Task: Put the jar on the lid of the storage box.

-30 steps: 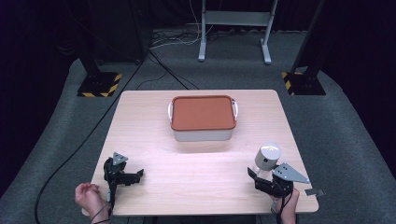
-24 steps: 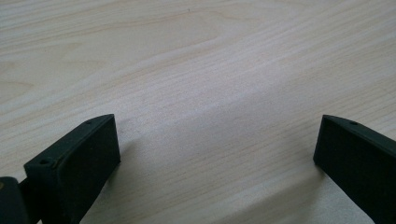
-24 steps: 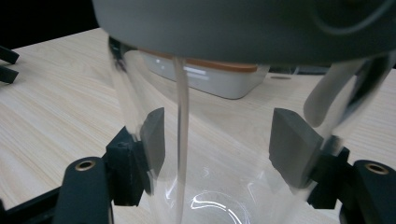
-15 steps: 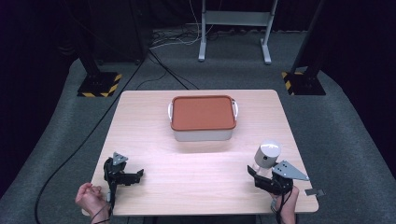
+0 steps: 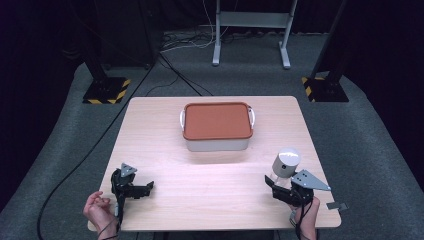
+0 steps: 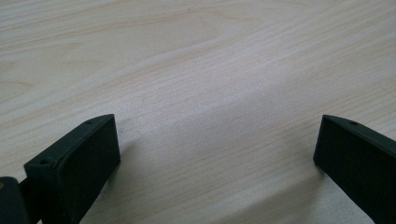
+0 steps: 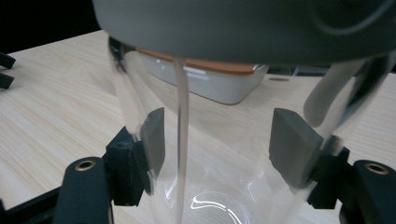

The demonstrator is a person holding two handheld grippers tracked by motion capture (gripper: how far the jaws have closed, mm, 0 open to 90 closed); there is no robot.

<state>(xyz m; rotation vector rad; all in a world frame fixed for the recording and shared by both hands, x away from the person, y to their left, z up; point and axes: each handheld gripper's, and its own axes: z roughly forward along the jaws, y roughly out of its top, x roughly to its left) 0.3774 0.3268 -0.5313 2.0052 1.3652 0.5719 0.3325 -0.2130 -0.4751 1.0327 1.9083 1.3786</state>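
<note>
Right gripper (image 5: 281,187): fingers clamp one clear cup (image 5: 285,164) with grey lid, upright near the surface's (image 5: 210,175) right front corner. Left gripper (image 5: 136,189): fingers wide, holding nothing. One lidded box (image 5: 217,125) stands behind.

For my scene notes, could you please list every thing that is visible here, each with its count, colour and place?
table: one, light wood, centre of the dark floor.
box: one, white with a rust-orange lid, middle of the table, far half.
bottle: one, clear with a grey cap, near right part of the table, between the jaws of the right tongs.
stand bases: two, black with yellow stripes, floor beyond the table's far corners.
metal frame: one, grey, floor behind the table.
left tongs: one, black, near left, open.
right tongs: one, black, shut on the bottle.
hands: two, near edge.
</note>
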